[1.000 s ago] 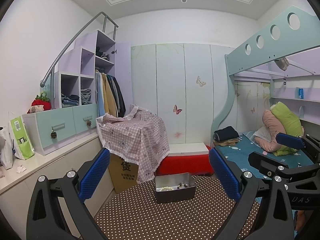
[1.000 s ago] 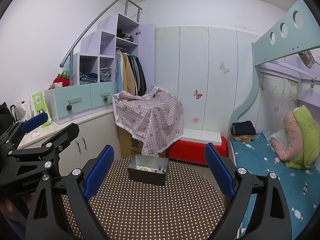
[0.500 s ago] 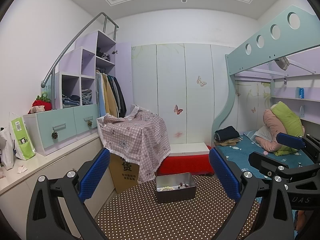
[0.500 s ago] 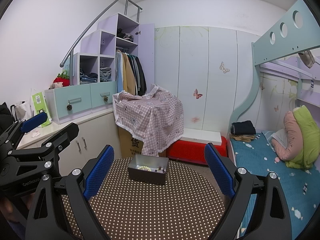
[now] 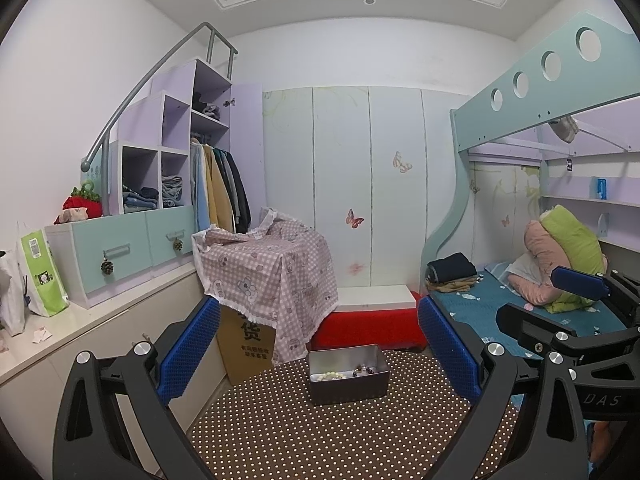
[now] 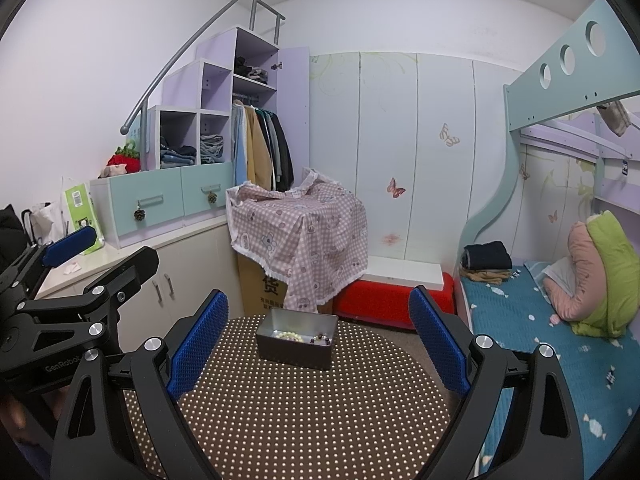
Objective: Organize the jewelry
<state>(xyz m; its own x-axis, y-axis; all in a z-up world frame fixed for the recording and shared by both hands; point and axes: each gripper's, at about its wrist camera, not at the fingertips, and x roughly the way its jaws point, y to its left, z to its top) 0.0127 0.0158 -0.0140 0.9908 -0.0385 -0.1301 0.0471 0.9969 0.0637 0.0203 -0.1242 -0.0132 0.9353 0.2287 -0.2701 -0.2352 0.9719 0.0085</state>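
A grey metal tin (image 5: 347, 376) (image 6: 297, 340) sits at the far side of a round table covered in a brown dotted cloth (image 5: 340, 436) (image 6: 312, 412). Inside lie a pale bead bracelet (image 5: 329, 376) (image 6: 287, 335) and a dark bead bracelet (image 5: 365, 369) (image 6: 320, 339). My left gripper (image 5: 318, 350) stands open, well short of the tin, nothing between its blue pads. My right gripper (image 6: 318, 342) is also open and empty, held back from the tin. Each gripper shows at the edge of the other's view.
A checked cloth drapes a cardboard box (image 5: 276, 276) behind the table, beside a red bench (image 5: 368, 324). White cabinets with a counter (image 5: 80, 320) run along the left. A bunk bed with blue bedding (image 6: 540, 320) fills the right.
The tin has slid slightly right in both views as the grippers shifted a little. Both grippers stay open and empty.
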